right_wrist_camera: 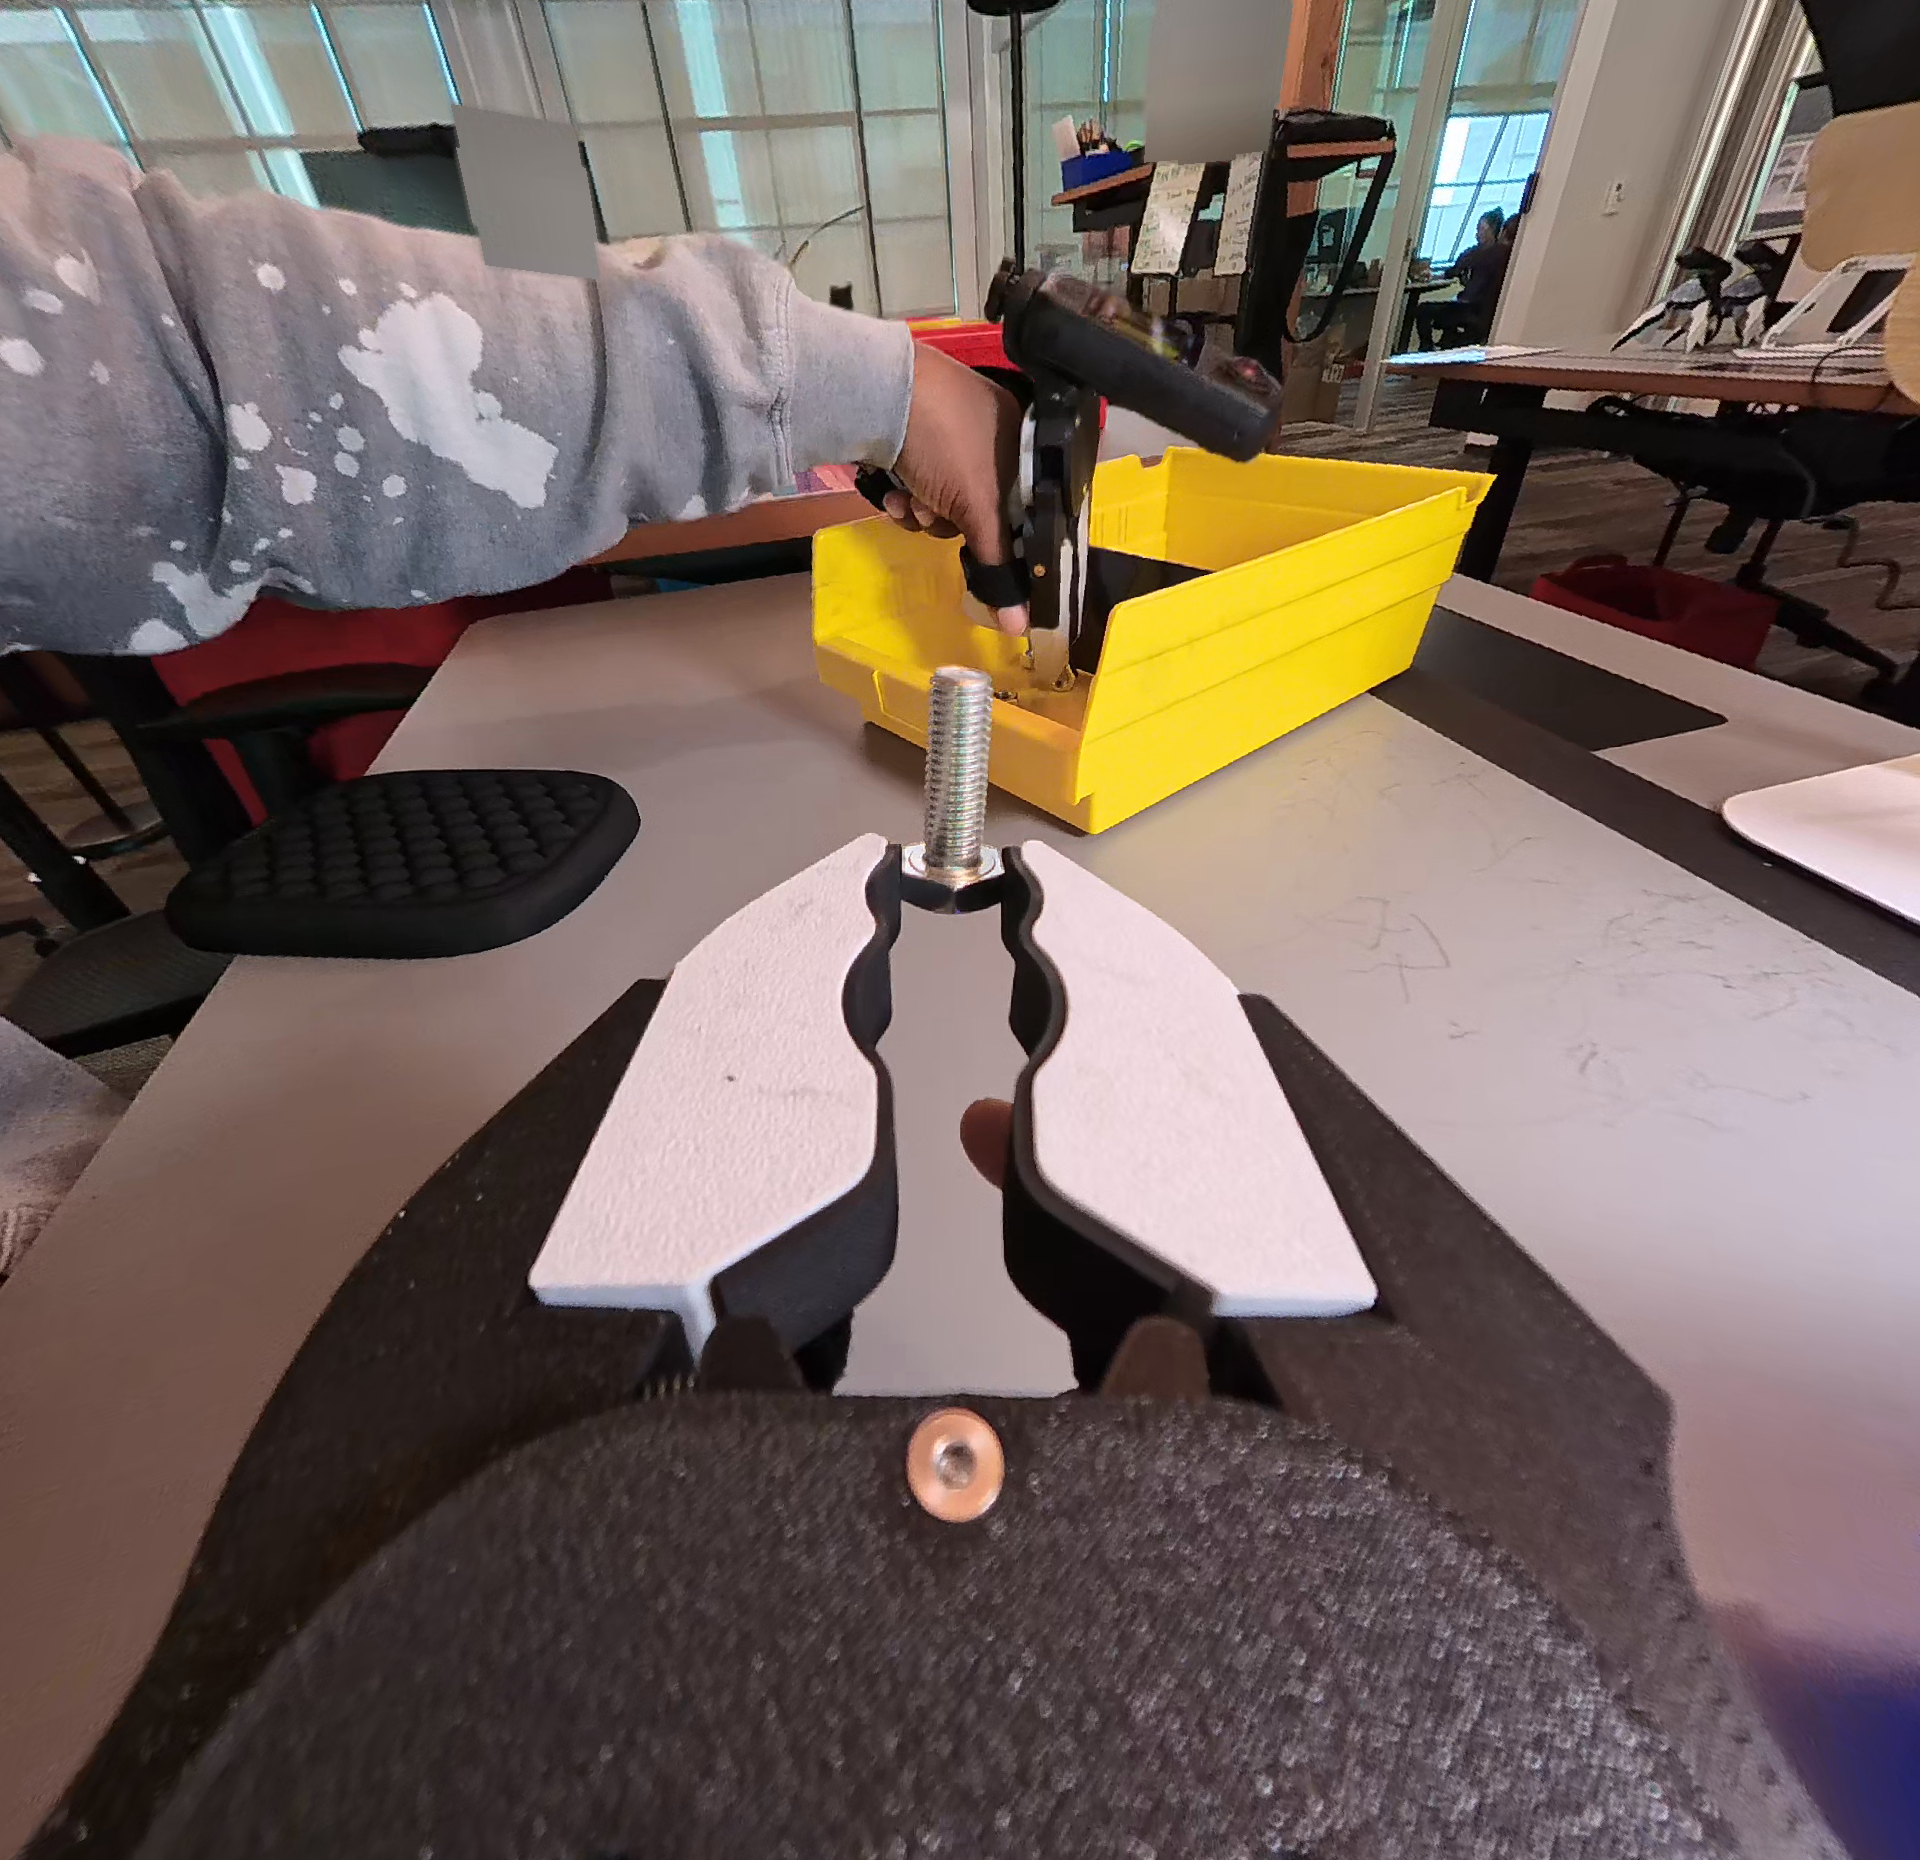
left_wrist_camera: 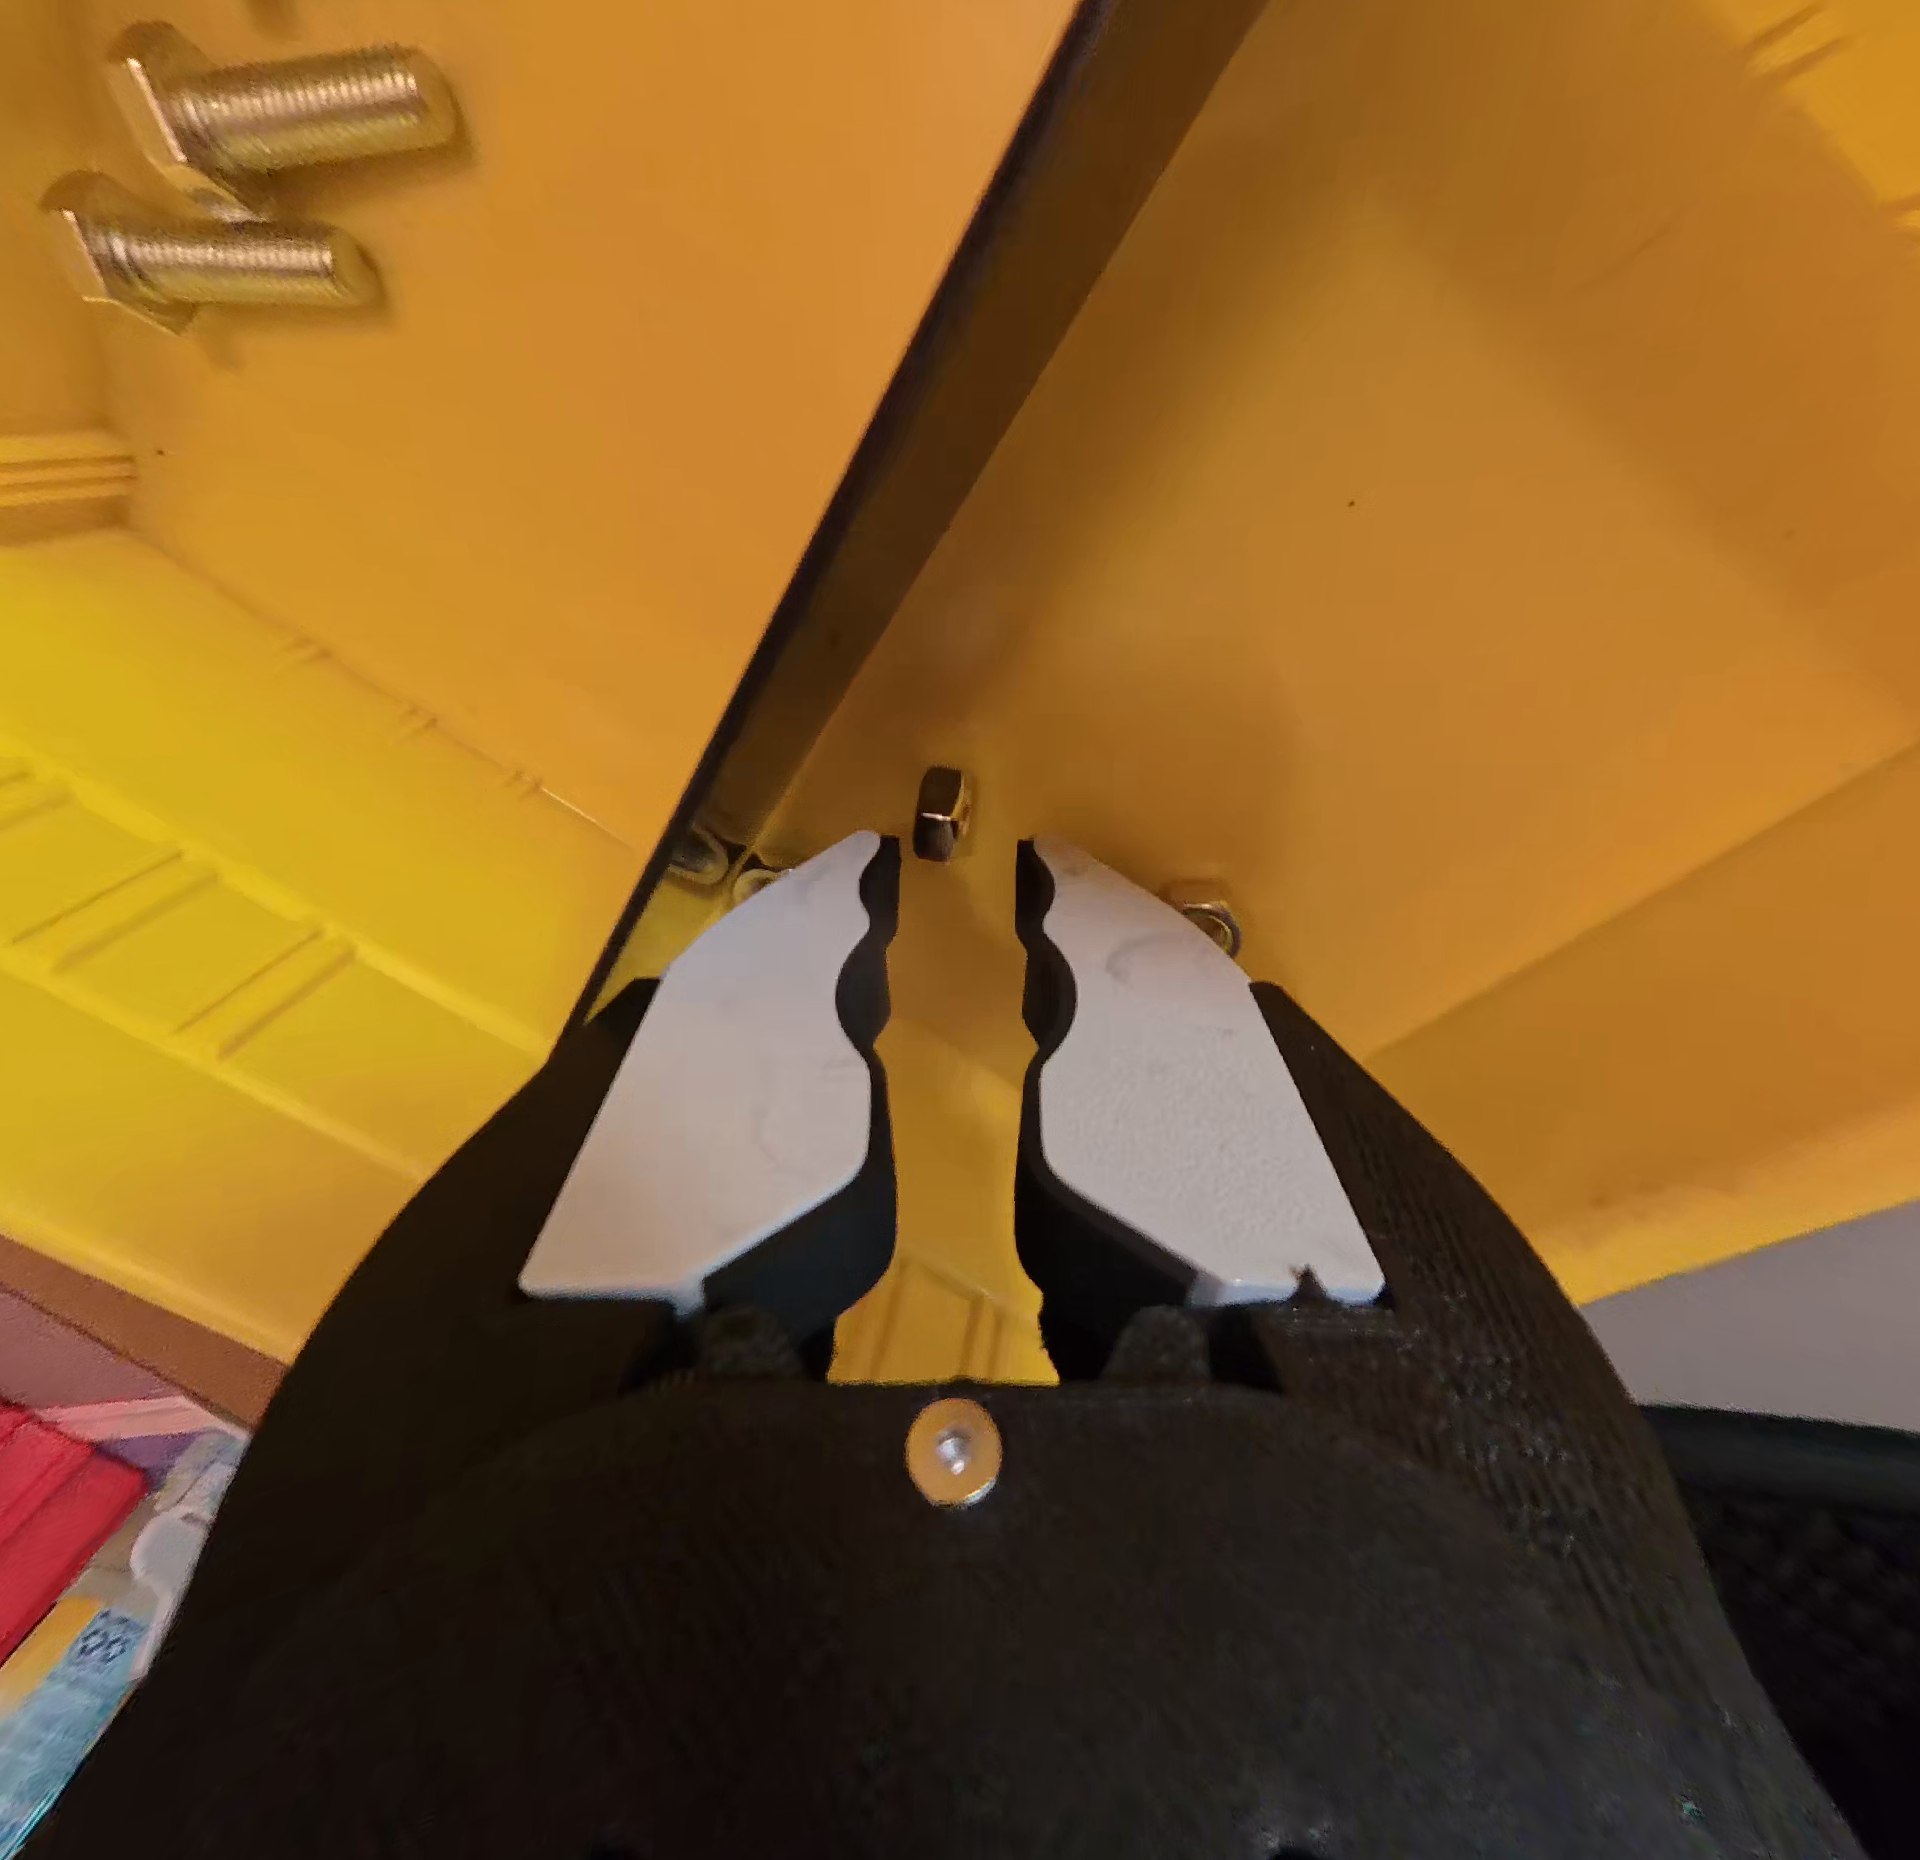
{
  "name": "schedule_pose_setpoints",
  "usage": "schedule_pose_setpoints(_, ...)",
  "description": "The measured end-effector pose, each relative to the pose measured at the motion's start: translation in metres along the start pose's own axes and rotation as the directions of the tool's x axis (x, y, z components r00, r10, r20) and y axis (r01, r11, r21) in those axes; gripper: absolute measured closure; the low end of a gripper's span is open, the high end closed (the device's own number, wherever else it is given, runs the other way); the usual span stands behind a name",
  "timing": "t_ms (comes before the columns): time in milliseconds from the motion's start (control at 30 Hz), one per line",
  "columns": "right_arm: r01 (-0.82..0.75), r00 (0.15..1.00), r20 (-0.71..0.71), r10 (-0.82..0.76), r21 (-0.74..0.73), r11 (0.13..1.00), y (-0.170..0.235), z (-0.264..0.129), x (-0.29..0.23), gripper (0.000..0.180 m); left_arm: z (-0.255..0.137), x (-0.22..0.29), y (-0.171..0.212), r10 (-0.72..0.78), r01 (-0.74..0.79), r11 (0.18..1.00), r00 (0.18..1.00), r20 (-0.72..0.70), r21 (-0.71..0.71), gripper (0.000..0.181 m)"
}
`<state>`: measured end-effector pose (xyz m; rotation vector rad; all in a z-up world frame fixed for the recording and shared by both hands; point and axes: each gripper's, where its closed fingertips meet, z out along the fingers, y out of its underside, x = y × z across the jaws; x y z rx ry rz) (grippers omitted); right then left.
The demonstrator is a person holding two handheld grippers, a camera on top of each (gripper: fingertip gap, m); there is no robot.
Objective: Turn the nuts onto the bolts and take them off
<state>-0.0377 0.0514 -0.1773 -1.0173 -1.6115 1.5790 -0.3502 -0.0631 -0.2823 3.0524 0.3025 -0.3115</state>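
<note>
While my right gripper (right_wrist_camera: 951, 875) pinches the hex head of a threaded steel bolt (right_wrist_camera: 958, 761), its shank standing upright above the scuffed grey table (right_wrist_camera: 1455, 979), my left gripper (left_wrist_camera: 956, 854) hangs inside the glossy yellow plastic bin (left_wrist_camera: 1455, 460), fingers parted a little and empty. Just ahead of their tips stands a small hex nut (left_wrist_camera: 940, 813) on edge; another nut (left_wrist_camera: 1200, 901) lies beside my right-hand white finger (left_wrist_camera: 1164, 1062). Across a black divider (left_wrist_camera: 987, 376), 2 threaded bolts (left_wrist_camera: 281, 111) lie together. From the right wrist camera I see my grey bleach-spotted sleeve (right_wrist_camera: 416, 408) reaching into the bin, a dimpled black armrest (right_wrist_camera: 405, 854), glass-walled office behind.
</note>
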Motion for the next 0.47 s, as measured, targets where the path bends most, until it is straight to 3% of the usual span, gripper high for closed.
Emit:
schedule_pose_setpoints(233,-0.004,1.0,0.002,0.004,-0.007,1.0,0.002,0.001,0.0,0.162,0.007,0.006,-0.007,-0.002,0.005,0.999,0.999,-0.054,0.049,0.172)
schedule_pose_setpoints(467,-0.01,1.0,0.011,0.01,-0.02,1.0,0.005,0.002,0.0,0.162,-0.01,0.063,-0.028,0.077,-0.002,0.983,0.91,-0.407,0.182,0.172)
